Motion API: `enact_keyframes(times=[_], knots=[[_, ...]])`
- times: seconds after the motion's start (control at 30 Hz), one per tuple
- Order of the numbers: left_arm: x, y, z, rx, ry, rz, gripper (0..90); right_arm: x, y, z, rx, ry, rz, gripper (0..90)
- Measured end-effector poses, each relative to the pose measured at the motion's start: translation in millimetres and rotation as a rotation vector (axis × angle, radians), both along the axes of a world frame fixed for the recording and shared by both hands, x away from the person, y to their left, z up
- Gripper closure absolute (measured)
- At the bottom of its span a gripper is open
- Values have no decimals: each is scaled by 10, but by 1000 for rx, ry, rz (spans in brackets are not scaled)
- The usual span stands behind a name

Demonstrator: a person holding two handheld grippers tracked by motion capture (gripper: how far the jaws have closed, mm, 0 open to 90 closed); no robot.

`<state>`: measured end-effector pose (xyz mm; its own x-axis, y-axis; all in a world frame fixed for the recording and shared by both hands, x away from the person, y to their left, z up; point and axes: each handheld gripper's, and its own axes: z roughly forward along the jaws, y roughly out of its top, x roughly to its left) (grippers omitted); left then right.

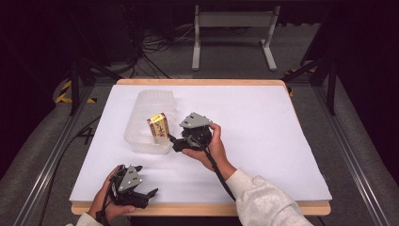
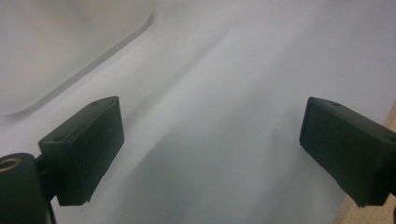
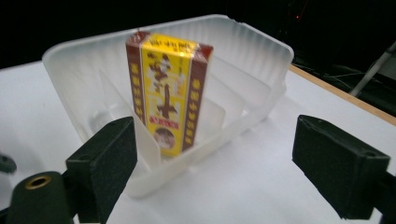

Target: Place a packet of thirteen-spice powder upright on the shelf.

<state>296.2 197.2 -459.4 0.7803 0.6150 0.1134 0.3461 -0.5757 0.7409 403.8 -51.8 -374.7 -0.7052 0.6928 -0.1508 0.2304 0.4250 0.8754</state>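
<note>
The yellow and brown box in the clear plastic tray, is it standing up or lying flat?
Standing upright. The yellow and brown box stands on its short end inside the clear plastic tray, its top rising above the tray's rim.

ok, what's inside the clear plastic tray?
One yellow-and-brown box stands upright in the tray, between its dividers. The box hides the slot floor right behind it.

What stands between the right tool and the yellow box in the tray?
The right tool is open and faces the yellow box, which stands upright inside the clear tray. The tray's near wall and an inner divider stand partly between them.
</note>
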Motion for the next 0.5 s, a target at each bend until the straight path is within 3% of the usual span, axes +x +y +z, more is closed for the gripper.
enact_keyframes(times=[0.3, 0.5], knots=[[7, -21, -4, 11, 3, 1, 71, -23, -360, 6, -45, -9, -14, 143], [12, -22, -5, 11, 4, 2, 71, -58, -581, -18, -138, -15, -5, 138]])
